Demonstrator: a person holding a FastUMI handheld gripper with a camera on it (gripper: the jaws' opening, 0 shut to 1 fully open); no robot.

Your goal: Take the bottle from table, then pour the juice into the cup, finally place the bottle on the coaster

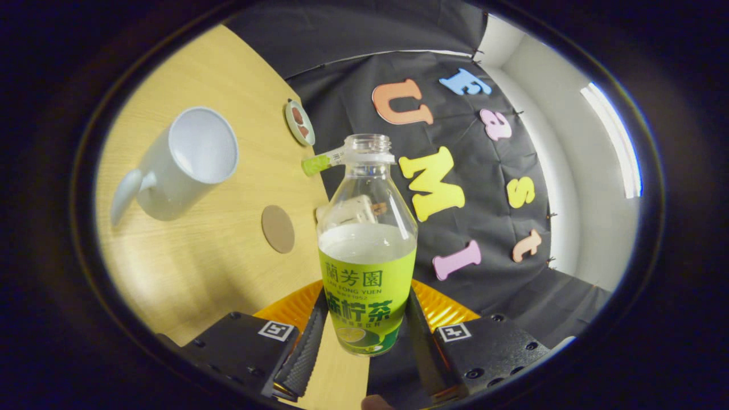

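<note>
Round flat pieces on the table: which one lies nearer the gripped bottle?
The plain brown coaster, just beside the bottle that the gripper holds; the white-rimmed disc lies farther off, beyond the mug.

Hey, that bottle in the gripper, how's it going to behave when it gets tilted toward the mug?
The bottle, held between both fingers, looks like thin clear plastic, so it may flex under pressure. It is uncapped and more than half full, so liquid would likely shift and spill quickly. The glossy label may be a bit slippery.
</note>
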